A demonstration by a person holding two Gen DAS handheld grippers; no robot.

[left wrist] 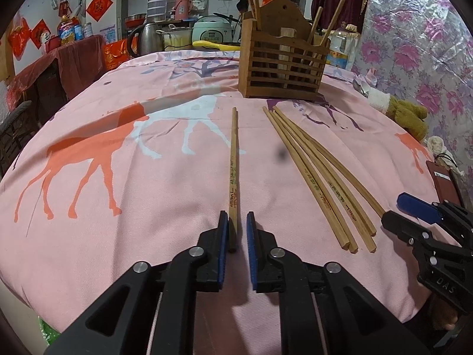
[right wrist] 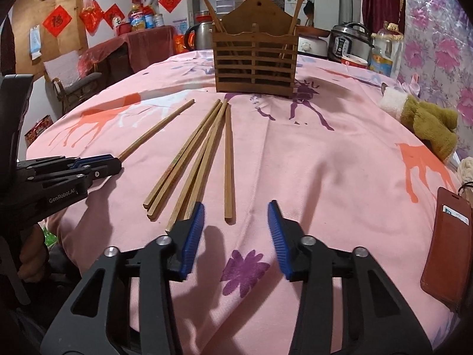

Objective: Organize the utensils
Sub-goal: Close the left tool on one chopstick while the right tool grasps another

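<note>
Lone chopstick [left wrist: 233,177] lies flat on the pink cloth of the table [left wrist: 118,236], its near end sitting between the pads of my left gripper [left wrist: 237,230]. It touches or nearly touches the left pad; there's a clear gap to the right pad, so the jaws are slightly apart and not clamping. Count that hand as released, nothing held.

Bundle of loose chopsticks [right wrist: 189,165] is fanned out just ahead-left of my right gripper [right wrist: 235,216]. One of them, the straight stick [right wrist: 228,171], ends just ahead of the gap between the fingers. Right jaws stand partly apart, with nothing between them, only cloth below.

Wooden slatted holder [left wrist: 280,62] stands upright well ahead of both grippers, past the far tips of the sticks. A few chopsticks already lean inside it.

Step, as I read it: at the pick-up stage, with sticks still on the cloth waiting to go into the holder.

Next move needs: left jaws closed square on the lone stick's end, then lift, tip it upright, carry it forward and drop it into a holder compartment. Right hand has to get the straight stick's end between its pads first.

Risk: a thin stick on soft cloth may roll or pivot out of the pinch.
</note>
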